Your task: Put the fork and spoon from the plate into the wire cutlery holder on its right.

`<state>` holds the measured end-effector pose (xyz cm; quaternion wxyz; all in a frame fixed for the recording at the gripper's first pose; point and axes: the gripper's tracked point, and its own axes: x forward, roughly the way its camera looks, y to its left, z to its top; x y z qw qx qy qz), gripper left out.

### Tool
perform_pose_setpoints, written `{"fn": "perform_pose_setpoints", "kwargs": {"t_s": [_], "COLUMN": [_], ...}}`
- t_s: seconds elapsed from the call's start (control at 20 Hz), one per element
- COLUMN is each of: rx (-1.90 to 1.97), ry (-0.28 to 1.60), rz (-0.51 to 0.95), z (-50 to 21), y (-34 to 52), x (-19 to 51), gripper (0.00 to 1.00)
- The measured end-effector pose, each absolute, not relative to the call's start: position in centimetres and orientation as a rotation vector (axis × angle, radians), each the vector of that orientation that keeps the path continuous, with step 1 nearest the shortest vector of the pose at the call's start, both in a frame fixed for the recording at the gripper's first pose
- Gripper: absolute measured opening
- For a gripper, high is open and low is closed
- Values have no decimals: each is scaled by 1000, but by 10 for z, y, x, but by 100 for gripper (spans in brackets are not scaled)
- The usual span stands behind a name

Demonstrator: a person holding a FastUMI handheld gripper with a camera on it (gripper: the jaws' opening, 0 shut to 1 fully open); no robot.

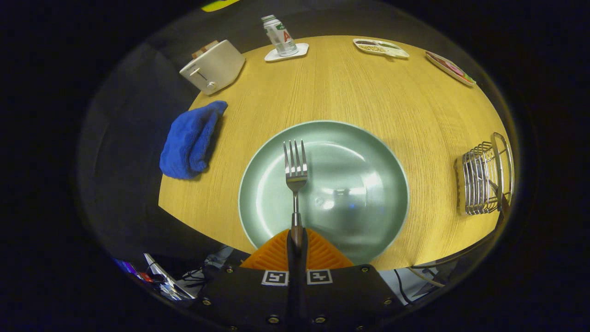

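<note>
Above the green plate (350, 152) my fingers (296, 240) are clenched on the fork (295, 177) handle, tines pointing ahead over the plate's middle. The wire cutlery holder (484, 182) stands on the bench (368, 87) well to the plate's right.

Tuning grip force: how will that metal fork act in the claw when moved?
The shiny metal fork looks stiff but probably slippery. The claw pinches only its handle end, so the long tines may droop or pivot over the green plate.

— Where's the fork (295, 170)?
— Over the plate (368, 138), handle pinched between the gripper (297, 237) fingers, tines at twelve o'clock.
— The wire holder (486, 180)?
— Three o'clock of the plate; towel (191, 140) at nine
</note>
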<state>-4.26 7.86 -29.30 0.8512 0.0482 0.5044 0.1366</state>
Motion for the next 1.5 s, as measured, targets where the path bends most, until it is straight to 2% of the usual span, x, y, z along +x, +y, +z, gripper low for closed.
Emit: {"fn": "perform_pose_setpoints", "kwargs": {"t_s": [0.4,0.85,1.1,1.5], "rx": [213,441,516,533], "ry": [961,846,870,989], "rz": [193,-58,-158,-190], "z": [-241,-190,-200,-222], "y": [29,-81,-122,-130], "x": [-27,-23,-46,-66], "gripper": [0,0,0,0]}}
